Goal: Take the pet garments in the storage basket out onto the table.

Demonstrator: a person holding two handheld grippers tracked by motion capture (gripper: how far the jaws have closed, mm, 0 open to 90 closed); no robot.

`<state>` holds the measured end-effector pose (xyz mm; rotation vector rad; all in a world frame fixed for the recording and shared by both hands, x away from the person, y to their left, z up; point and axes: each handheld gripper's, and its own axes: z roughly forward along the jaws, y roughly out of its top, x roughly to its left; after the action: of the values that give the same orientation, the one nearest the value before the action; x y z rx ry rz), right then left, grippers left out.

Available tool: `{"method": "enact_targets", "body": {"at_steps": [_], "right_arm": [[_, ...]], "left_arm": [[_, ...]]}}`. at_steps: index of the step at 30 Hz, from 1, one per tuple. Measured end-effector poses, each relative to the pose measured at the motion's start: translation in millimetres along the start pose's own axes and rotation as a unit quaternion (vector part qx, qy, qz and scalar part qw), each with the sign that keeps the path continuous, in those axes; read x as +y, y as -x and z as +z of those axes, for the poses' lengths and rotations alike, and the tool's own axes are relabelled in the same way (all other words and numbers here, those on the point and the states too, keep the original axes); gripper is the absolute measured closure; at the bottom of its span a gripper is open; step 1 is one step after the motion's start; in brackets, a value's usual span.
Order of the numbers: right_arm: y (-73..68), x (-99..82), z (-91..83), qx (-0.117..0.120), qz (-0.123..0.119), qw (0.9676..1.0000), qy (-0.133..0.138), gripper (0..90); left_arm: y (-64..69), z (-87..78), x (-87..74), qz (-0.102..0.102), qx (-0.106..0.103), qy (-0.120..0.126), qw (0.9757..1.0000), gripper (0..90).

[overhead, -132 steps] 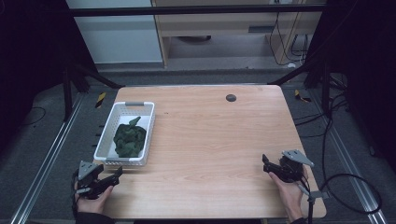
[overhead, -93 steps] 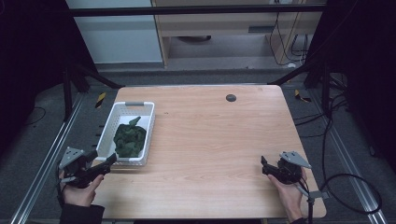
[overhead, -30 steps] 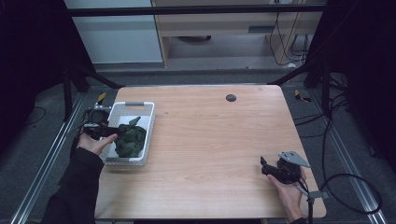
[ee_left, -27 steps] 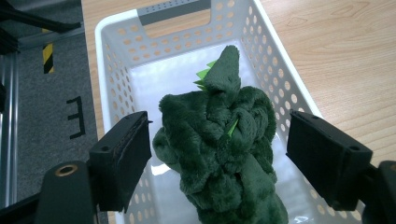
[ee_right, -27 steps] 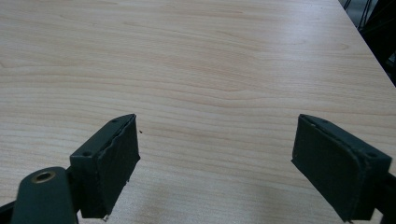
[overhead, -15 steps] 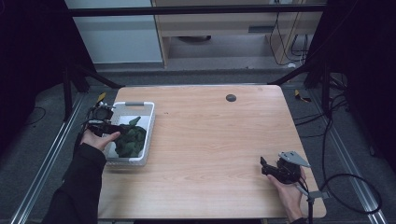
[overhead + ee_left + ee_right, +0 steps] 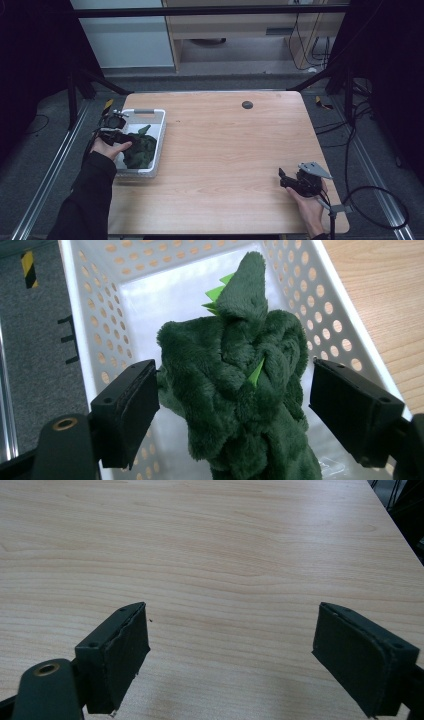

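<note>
A dark green plush toy [image 7: 141, 149] with bright green spikes lies in a white perforated basket [image 7: 156, 121] at the table's left side. My left gripper [image 7: 125, 136] reaches over the basket's left rim and stands open. In the left gripper view the plush toy [image 7: 240, 390] sits between the two jaws, the left jaw touching its fur and the right jaw a little apart from it. My right gripper [image 7: 285, 180] rests low at the table's near right corner, open, with bare wood between its jaws [image 7: 230, 655].
A wooden table [image 7: 235, 155] has a small dark round hole [image 7: 247, 104] near its far edge. Metal rails run along the floor on both sides. Cables lie on the floor to the right. A yellow-black striped marker [image 7: 108, 105] lies beside the basket's far left corner.
My left gripper has travelled from the table's near left corner up to the basket and now straddles the plush toy. The right gripper has stayed in place.
</note>
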<state>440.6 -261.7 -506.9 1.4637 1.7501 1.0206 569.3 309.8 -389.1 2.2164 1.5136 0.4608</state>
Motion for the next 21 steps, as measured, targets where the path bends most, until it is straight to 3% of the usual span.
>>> {"method": "enact_targets", "body": {"at_steps": [21], "right_arm": [[-0.2,0.1,0.1,0.004,0.001,1.0000,-0.003,14.5]], "left_arm": [[-2.6,30.2,-2.2,0.000,-0.007,-0.047,0.9989,23.9]]}}
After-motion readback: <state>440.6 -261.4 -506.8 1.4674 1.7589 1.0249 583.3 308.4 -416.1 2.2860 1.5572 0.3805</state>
